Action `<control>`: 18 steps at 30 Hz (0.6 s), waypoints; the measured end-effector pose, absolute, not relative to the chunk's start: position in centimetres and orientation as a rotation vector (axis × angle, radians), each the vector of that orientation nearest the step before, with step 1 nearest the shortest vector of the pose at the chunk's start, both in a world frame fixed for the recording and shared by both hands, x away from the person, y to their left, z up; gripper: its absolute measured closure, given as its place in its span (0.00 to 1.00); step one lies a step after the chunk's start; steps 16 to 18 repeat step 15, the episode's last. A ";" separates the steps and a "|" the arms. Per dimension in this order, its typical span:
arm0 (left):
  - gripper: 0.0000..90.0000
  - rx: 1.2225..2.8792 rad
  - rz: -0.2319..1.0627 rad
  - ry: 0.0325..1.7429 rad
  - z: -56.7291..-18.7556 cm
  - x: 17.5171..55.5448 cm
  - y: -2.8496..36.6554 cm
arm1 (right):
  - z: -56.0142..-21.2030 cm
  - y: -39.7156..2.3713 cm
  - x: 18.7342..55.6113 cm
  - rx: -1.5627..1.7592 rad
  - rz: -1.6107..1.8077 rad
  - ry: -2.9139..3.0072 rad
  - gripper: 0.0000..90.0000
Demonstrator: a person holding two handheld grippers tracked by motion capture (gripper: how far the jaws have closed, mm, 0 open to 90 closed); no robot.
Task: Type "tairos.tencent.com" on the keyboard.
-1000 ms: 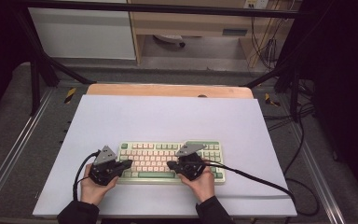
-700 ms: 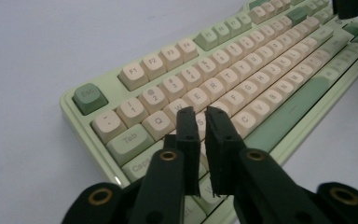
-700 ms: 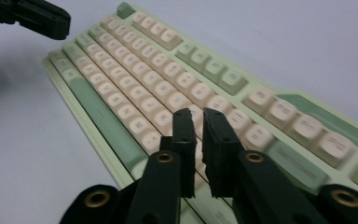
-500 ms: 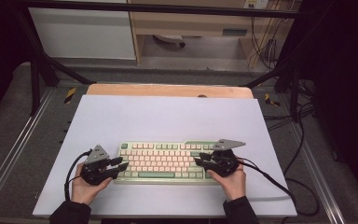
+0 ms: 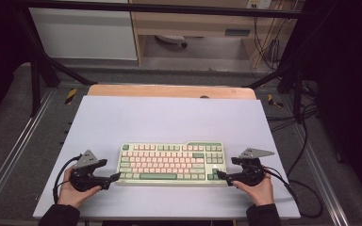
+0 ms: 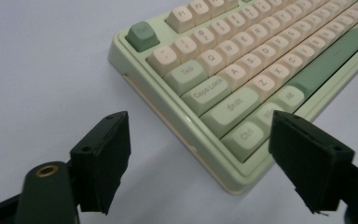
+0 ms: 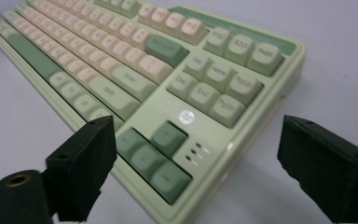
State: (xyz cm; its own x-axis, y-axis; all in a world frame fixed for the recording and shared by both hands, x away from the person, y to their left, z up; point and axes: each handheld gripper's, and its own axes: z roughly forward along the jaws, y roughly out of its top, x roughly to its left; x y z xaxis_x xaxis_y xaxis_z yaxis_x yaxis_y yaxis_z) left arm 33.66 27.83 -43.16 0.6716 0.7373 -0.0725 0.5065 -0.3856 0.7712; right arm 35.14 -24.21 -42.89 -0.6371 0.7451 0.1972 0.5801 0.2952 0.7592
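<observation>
Both hands had slid outward from over the keys since the earlier frames, and I could see each claw now sat off an end of the keyboard (image 5: 171,164). From the high view, the left claw (image 5: 114,177) rested just beside the near left corner of the keyboard, and the right claw (image 5: 222,176) just beside the near right corner. Whether either tip touched the casing I could not tell from up there; the dark jaws ran into their own shadows.

Jaws on both claws had just been opening, and both stood released, gripping nothing. In the left gripper view the left claw (image 6: 200,163) straddled the corner by the Ctrl key, with the pads clear of the casing on both sides. In the right gripper view the right claw (image 7: 193,175) framed the corner by the arrow keys, likewise apart from it.

Keyboard position: flat on the pale counter (image 5: 169,117), near its front edge, roughly centred. Its far end ran out of frame in both gripper views. Most legends in the right gripper view were too blurred for me to read, and the small round badge above the arrow keys was unreadable. My forearms were cut off at the bottom of the high view.
</observation>
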 end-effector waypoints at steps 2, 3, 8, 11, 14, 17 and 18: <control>0.19 2.074 0.350 0.955 -43.5 33.5 28.2 | -43.4 -24.8 35.0 1.226 1.259 2.361 0.08; 0.17 2.077 0.348 0.954 -43.6 33.4 28.3 | -43.6 -25.1 34.8 1.233 1.259 2.362 0.08; 0.13 2.080 0.337 0.953 -44.1 33.3 28.7 | -44.0 -26.0 34.3 1.227 1.258 2.364 0.04; 0.12 2.098 0.333 0.946 -44.4 33.3 28.6 | -44.2 -26.3 34.2 1.223 1.256 2.356 0.03; 0.12 2.102 0.338 0.940 -44.5 33.2 28.6 | -44.4 -26.3 34.1 1.232 1.252 2.359 0.03; 0.12 2.099 0.336 0.940 -44.4 33.2 28.6 | -44.4 -26.3 34.1 1.228 1.245 2.363 0.03; 0.12 2.099 0.336 0.940 -44.4 33.2 28.6 | -44.4 -26.3 34.1 1.228 1.245 2.363 0.03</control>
